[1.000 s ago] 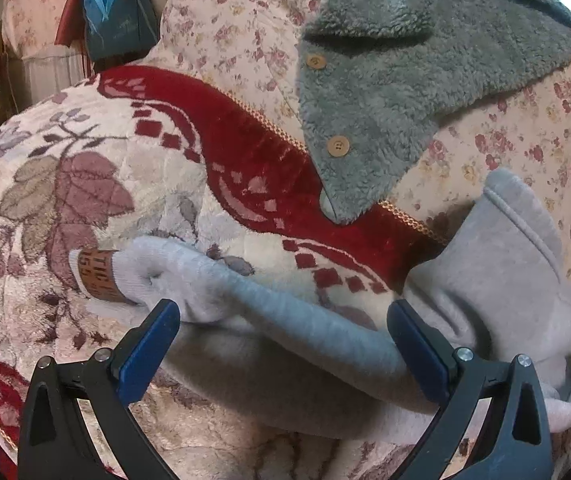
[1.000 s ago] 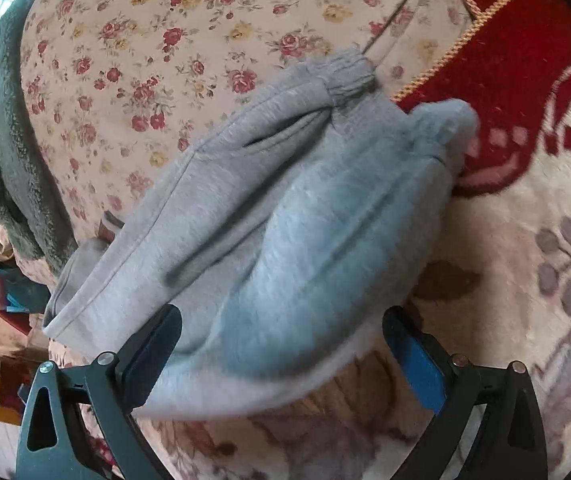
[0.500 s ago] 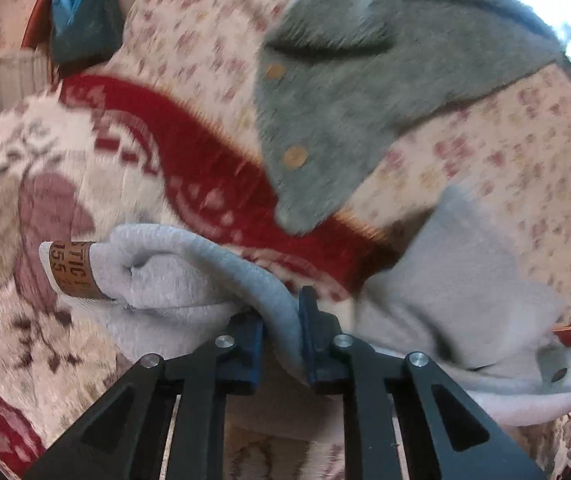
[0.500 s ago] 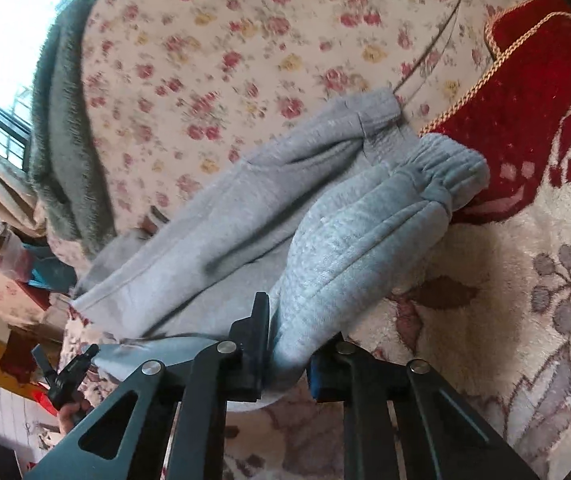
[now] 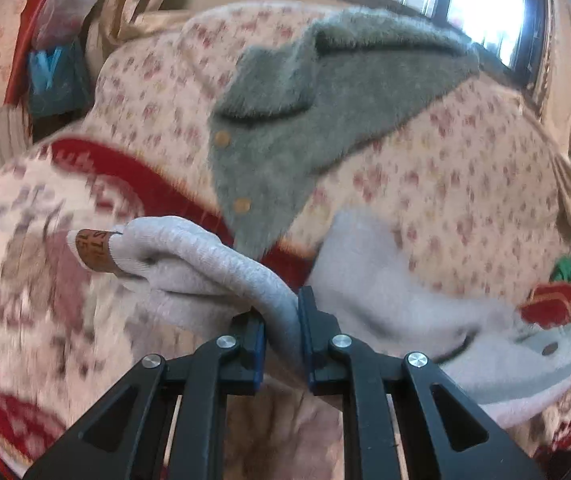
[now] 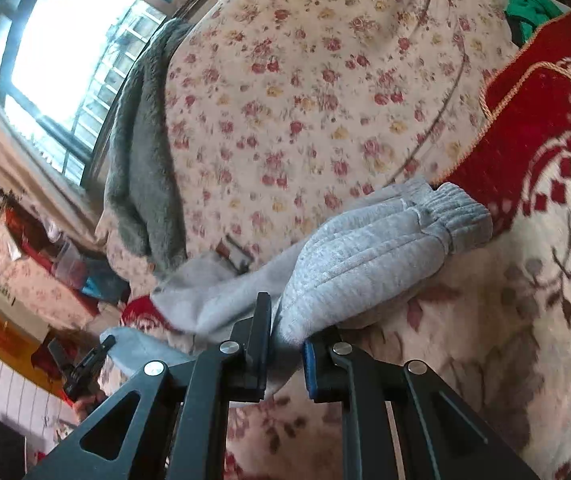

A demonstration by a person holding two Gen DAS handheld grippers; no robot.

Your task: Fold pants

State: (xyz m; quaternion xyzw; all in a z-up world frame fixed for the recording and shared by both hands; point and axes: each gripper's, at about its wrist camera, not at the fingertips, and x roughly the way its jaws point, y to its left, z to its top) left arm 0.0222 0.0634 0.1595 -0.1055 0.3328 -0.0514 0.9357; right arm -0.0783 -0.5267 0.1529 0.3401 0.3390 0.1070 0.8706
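Pinching grey pants (image 5: 221, 264), both grippers; brown cuff label (image 5: 93, 249) lettering unreadable.

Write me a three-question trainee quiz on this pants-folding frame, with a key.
1. True or false: both the left gripper and the right gripper are clamped on the grey sweatpants.
2. What colour is the label at the sweatpants' end in the left view?
3. Which lies on the floral quilt? A) grey fleece jacket B) towel C) pillow

Key: 1 true; 2 brown; 3 A.
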